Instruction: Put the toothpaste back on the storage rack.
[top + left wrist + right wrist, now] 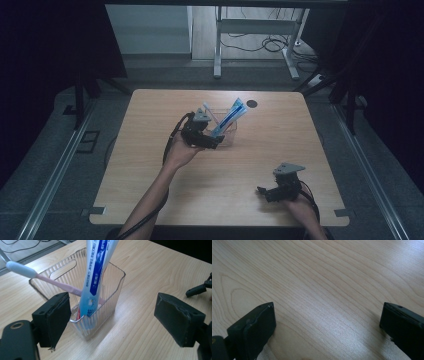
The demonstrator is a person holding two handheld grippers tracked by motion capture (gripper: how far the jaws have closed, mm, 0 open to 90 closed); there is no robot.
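A clear ribbed plastic holder (105, 302) (227, 131) stands near the middle of the wooden table (260, 165). A blue-and-white toothpaste tube (96, 277) (230, 116) leans upright in it, beside a pink toothbrush (40, 276) (207, 111) with a white head. My left gripper (117, 317) (210, 141) is open just in front of the holder, one pad next to its near corner, gripping nothing. My right gripper (328, 325) (267, 192) is open low over bare wood at the front right.
A small dark round mark (252, 103) lies at the table's far edge. A metal table frame (255, 35) and cables stand on the floor beyond. Dark stands flank both sides of the table.
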